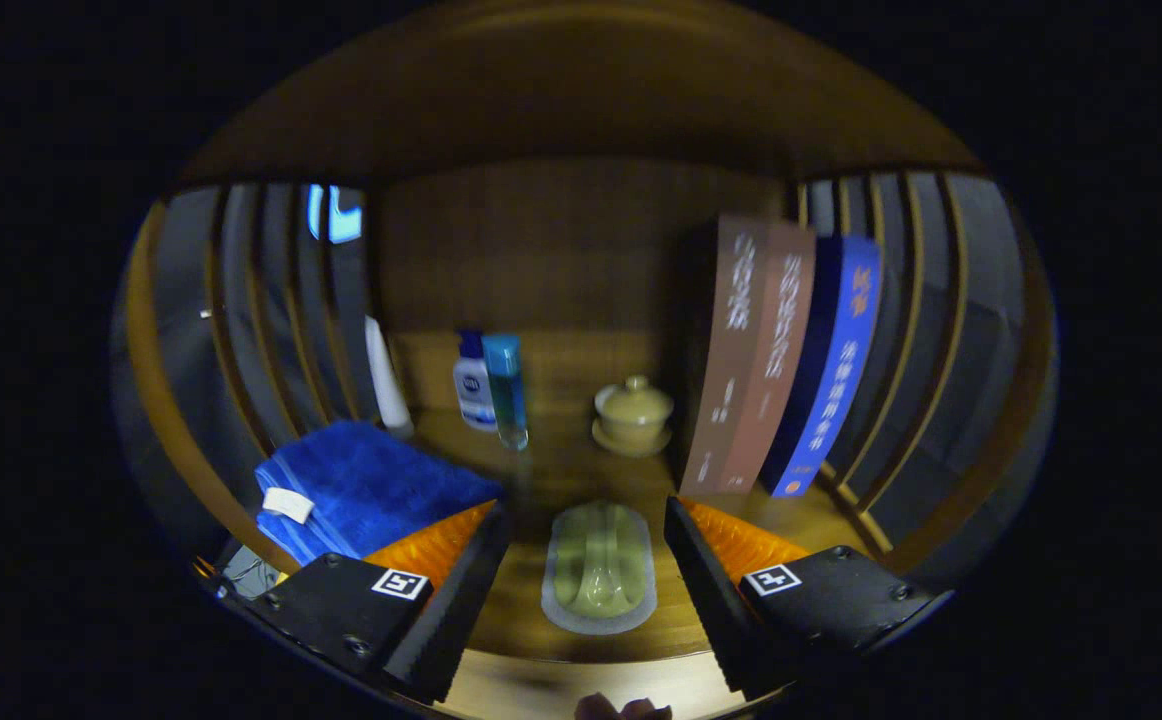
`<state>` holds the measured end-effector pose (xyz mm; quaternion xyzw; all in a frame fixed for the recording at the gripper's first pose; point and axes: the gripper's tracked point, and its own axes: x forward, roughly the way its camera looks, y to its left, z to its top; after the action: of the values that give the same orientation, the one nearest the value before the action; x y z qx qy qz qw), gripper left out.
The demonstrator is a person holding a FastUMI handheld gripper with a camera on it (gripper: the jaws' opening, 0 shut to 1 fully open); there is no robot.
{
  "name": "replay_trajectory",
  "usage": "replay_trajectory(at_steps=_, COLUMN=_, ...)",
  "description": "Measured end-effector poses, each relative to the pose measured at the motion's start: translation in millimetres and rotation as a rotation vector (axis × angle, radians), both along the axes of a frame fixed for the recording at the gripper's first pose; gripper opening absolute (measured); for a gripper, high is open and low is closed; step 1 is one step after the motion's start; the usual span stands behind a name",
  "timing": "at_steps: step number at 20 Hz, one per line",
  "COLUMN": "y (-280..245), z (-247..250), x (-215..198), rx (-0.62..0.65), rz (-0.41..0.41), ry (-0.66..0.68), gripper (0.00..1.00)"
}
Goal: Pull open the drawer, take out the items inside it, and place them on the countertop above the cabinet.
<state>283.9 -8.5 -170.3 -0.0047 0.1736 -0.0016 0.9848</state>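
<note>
Claw wide open, nothing gripped, w/ pale green oval dish on wood counter btwn its fingers, lidded cup & books beyond, blue towel ahead-left.

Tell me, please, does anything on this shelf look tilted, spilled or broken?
Nothing stands out. The books lean a little, but the fisheye may cause that. The lidded cup, bottles and folded towel look tidy, and the pale green piece lies flat between the open gripper fingers.
</note>
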Motion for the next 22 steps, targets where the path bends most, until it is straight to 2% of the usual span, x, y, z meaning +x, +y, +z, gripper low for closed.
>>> replay_trajectory(at_steps=3, y=0, z=65, x=-44, rx=0.035, rz=-0.003, ry=-0.259, gripper=0.99)
replay_trajectory(at_steps=5, y=-23, z=104, x=-78, rx=0.003, rz=-0.08, ry=-0.513, gripper=0.98)
replay_trajectory(at_steps=6, y=-38, z=115, x=-93, rx=0.007, rz=-0.145, ry=-0.578, gripper=0.98)
replay_trajectory(at_steps=7, y=-34, z=116, x=-113, rx=0.018, rz=-0.124, ry=-0.608, gripper=0.98)
replay_trajectory(at_steps=9, y=-21, z=107, x=-158, rx=0.022, rz=-0.073, ry=-0.59, gripper=0.98)
replay_trajectory(at_steps=13, y=-35, z=87, x=-215, rx=-0.029, rz=-0.104, ry=-0.579, gripper=0.99)
replay_trajectory(at_steps=17, y=-24, z=41, x=-247, rx=-0.027, rz=-0.078, ry=-0.52, gripper=0.99)
replay_trajectory(at_steps=22, y=-12, z=-44, x=-271, rx=-0.006, rz=-0.038, ry=-0.357, gripper=0.99)
